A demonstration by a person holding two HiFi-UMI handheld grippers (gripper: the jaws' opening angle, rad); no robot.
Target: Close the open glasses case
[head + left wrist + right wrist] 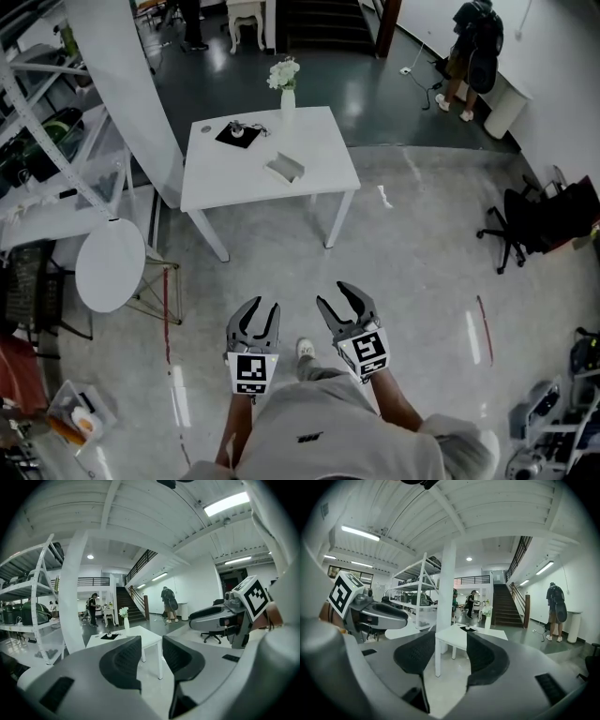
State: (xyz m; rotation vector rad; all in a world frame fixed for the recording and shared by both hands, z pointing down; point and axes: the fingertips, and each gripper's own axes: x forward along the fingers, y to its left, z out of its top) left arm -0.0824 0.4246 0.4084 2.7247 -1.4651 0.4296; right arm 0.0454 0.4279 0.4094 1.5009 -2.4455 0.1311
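Nearest, the grey two-jaw left gripper (262,309) and the grey two-jaw right gripper (336,298) are hanging over the pale polished floor (412,281), each with its fingers spread and nothing between them; this is looking like the approach step, with nothing reached yet; farther off, the open grey rectangular glasses case (285,168) is lying on the square white table (323,178), well apart from both; the next move is calling for stepping up to the table, then pressing the lid down.

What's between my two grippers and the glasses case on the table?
Head view: just bare floor and tabletop before the glasses case.
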